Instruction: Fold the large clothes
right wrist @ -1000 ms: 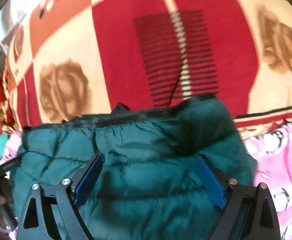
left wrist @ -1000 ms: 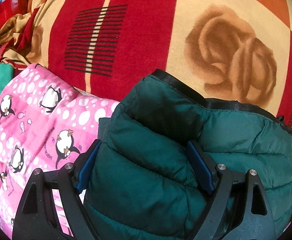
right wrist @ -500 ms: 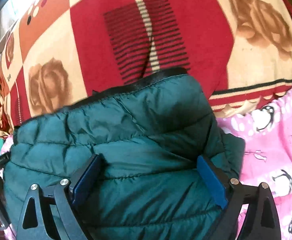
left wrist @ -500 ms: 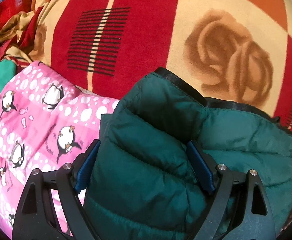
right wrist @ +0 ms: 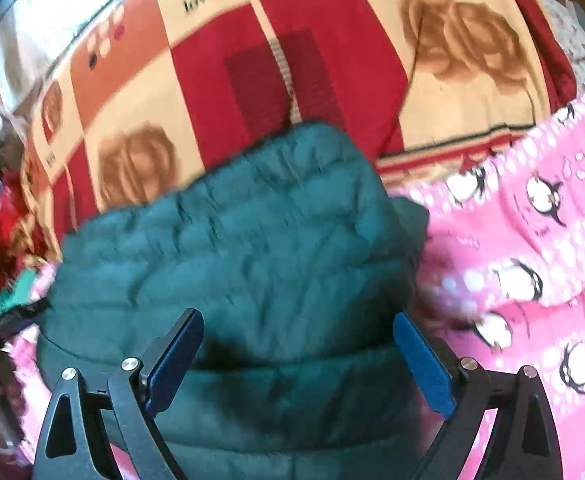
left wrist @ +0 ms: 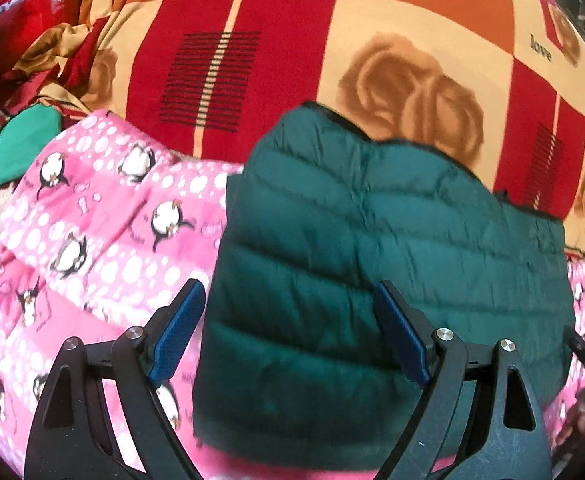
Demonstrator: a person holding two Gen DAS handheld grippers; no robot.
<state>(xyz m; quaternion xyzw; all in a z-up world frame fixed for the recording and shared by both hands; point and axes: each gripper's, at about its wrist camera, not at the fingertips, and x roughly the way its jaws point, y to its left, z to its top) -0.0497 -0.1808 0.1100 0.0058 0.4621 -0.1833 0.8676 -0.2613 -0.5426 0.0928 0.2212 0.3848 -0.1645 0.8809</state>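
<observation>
A dark green quilted puffer jacket (left wrist: 372, 248) lies folded into a compact block on a pink penguin-print quilt (left wrist: 92, 232). It also shows in the right wrist view (right wrist: 252, 248). My left gripper (left wrist: 288, 328) is open, its blue pads (left wrist: 176, 328) standing wide over the jacket's left part. My right gripper (right wrist: 296, 356) is open too, its blue pads (right wrist: 424, 364) wide over the jacket's right part. Neither gripper holds any cloth.
A red, cream and orange blanket with rose prints (left wrist: 372, 40) covers the bed beyond the jacket. Crumpled red and green cloth (left wrist: 12, 128) lies at the far left. The pink quilt (right wrist: 532, 240) spreads right of the jacket.
Both grippers have drawn back from the jacket, so more of the blanket and pink quilt shows. The jacket stays folded in place.
</observation>
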